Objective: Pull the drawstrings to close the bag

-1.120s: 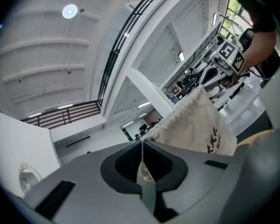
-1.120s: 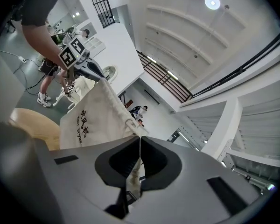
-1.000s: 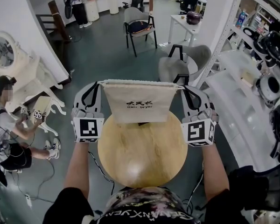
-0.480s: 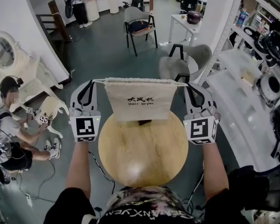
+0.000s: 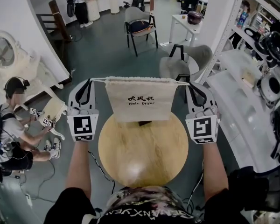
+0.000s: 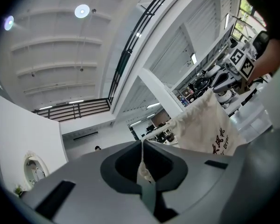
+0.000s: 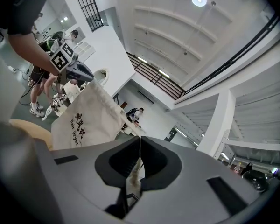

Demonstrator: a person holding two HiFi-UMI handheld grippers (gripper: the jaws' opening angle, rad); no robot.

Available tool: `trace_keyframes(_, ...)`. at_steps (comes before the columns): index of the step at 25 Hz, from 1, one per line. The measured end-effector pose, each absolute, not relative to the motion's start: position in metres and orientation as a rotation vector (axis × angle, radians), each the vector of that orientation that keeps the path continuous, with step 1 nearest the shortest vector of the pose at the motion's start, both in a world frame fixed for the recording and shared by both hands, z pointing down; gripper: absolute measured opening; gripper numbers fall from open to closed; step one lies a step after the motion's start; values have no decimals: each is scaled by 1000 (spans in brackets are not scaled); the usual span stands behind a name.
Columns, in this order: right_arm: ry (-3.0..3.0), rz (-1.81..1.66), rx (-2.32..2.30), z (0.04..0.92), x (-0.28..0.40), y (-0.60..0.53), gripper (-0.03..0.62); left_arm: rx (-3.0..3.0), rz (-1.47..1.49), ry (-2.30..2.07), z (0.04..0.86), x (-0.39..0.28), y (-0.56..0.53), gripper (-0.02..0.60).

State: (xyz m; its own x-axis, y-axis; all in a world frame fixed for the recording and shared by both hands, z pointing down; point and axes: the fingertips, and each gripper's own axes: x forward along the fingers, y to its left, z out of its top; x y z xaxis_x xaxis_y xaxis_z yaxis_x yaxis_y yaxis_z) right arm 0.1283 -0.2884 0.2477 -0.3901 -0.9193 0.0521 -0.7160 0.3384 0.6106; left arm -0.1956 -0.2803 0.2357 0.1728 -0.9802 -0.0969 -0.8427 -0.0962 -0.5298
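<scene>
- Cream cloth bag (image 5: 141, 99), printed "Hair Dryer", hangs upright between two hand-held grippers, above the far edge of a round wooden table (image 5: 142, 153).
- At one side, the left gripper (image 5: 90, 81) is clenched on the left drawstring (image 5: 99, 80); at the other, the right gripper (image 5: 189, 83) is clenched on the right drawstring (image 5: 180, 83).
- Both cords run taut outward from the top hem.
- That hem is puckered yet about as wide as the bag, so closing looks begun, not finished; more outward pulling seems needed.
- Nothing shows what the bag holds.
</scene>
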Motion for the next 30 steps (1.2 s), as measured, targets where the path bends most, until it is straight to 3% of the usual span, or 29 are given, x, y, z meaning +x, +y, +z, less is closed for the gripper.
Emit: trace_keyframes(30, -2389, -502, 1517, 255, 143, -302, 5, -2083, -251, 1847, 242, -217, -291, 26)
